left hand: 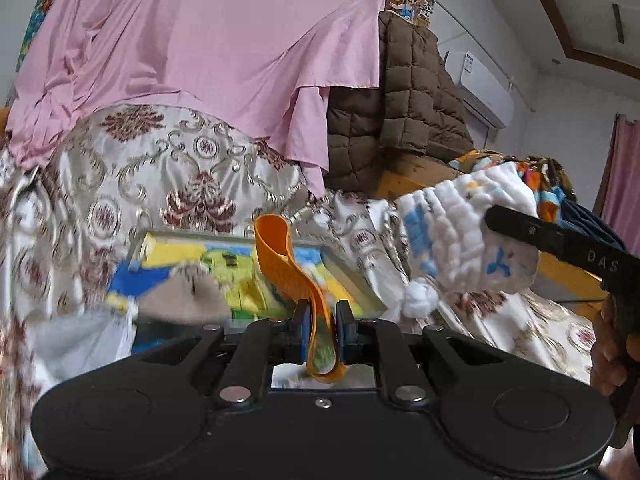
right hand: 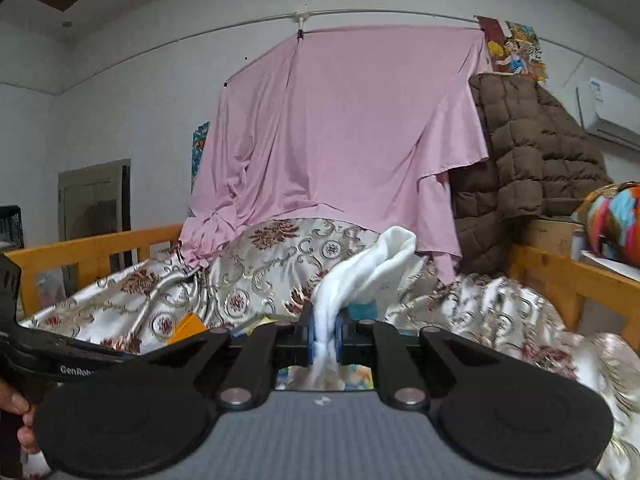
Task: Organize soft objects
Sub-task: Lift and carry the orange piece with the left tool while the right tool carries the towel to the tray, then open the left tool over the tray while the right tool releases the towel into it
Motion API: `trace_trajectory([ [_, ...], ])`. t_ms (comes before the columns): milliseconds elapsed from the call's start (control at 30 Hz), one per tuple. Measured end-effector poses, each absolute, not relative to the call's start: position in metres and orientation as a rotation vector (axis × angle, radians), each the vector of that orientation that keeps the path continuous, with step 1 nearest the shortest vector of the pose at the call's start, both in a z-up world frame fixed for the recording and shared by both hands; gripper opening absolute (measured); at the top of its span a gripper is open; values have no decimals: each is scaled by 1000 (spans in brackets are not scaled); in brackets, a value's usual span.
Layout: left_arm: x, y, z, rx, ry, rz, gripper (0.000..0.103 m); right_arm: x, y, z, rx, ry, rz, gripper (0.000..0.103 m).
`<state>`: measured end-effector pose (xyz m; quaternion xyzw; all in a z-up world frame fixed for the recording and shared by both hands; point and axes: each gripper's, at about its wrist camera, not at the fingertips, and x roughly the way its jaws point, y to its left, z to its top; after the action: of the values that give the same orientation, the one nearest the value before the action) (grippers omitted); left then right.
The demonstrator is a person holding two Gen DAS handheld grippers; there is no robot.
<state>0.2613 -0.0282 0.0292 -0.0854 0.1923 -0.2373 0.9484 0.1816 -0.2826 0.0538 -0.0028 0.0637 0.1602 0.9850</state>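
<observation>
My left gripper (left hand: pixel 322 314) is shut on an orange soft strap-like piece (left hand: pixel 286 266) that curls up above a colourful picture board (left hand: pixel 224 272) on the bed. My right gripper (right hand: pixel 325 330) is shut on a white fluffy cloth (right hand: pixel 368 264) that stands up from its jaws. In the left wrist view the same white cloth with blue patches (left hand: pixel 460 236) hangs at the right from the other black gripper tool. A grey cloth piece (left hand: pixel 182 300) lies blurred on the picture board.
A floral satin bedcover (right hand: pixel 280 264) covers the bed inside a wooden frame (right hand: pixel 92 248). A pink sheet (right hand: pixel 340 128) hangs behind, next to a brown quilted jacket (right hand: pixel 532 152). A multicoloured fleece (right hand: pixel 612 216) sits at the right.
</observation>
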Motion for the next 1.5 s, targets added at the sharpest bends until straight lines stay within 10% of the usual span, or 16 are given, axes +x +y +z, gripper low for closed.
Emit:
trace_trajectory([
  [500,461,-87,26,-141,524,-398,15,370,-308,58,245,125,350,11],
  [1067,530,-108,-37,-281,774,-299,23,486,-342,-47,523,603,309,13],
  [1500,503,-100,-23,-313,763,-164,60,476,-340,-46,442,687,341,71],
])
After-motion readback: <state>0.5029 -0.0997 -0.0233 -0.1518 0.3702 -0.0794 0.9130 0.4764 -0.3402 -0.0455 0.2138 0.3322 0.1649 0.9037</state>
